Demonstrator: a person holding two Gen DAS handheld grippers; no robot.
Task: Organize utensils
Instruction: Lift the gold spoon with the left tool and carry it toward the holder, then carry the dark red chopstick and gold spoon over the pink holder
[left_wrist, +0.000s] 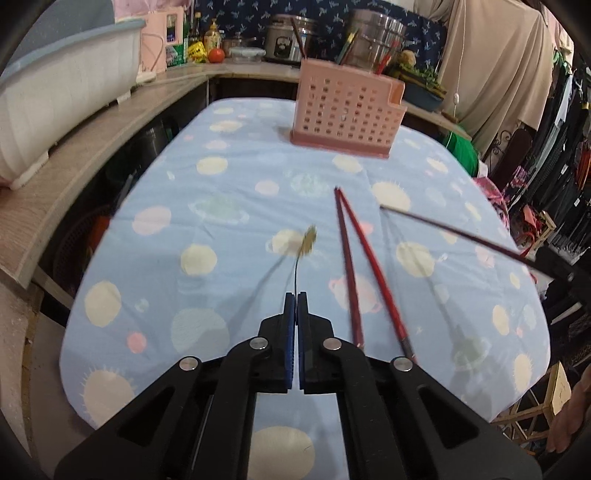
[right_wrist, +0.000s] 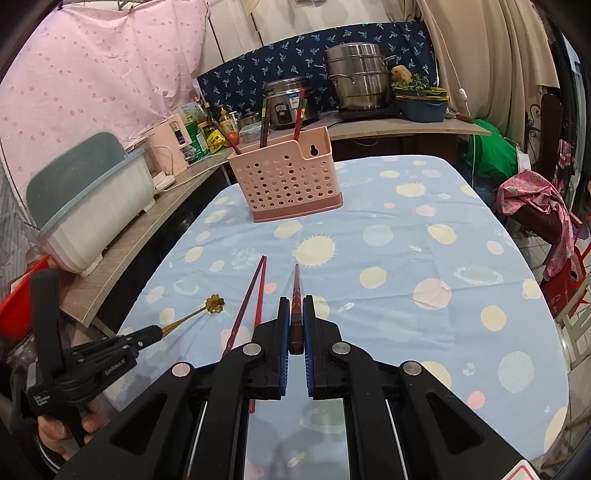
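Left gripper (left_wrist: 296, 295) is closed tight on the thin handle of a gold spoon (left_wrist: 307, 242), whose flower-shaped bowl (right_wrist: 215, 304) sticks out ahead of the fingers; whether it is clear of the cloth I cannot tell. Right gripper (right_wrist: 296, 299) is clamped on a dark red chopstick (right_wrist: 296, 284) that points forward between its blue pads. Both hands are loaded, so the step in hand looks like the pick-up, with the carry to the pink caddy (right_wrist: 284, 177) to follow. That calls for lifting each piece, tipping it upright and lowering it through the open top, clear of the chopsticks (right_wrist: 300, 114) already standing inside.

The spoon is slim and blurred in the left view, and may swing. Just beside it, between the two grippers, a pair of red chopsticks (left_wrist: 354, 266) lies on the desk (right_wrist: 406, 258), tips together at the far end, not yet collected. The caddy stands well apart at the far end of the blue spotted cloth, perforated and upright.
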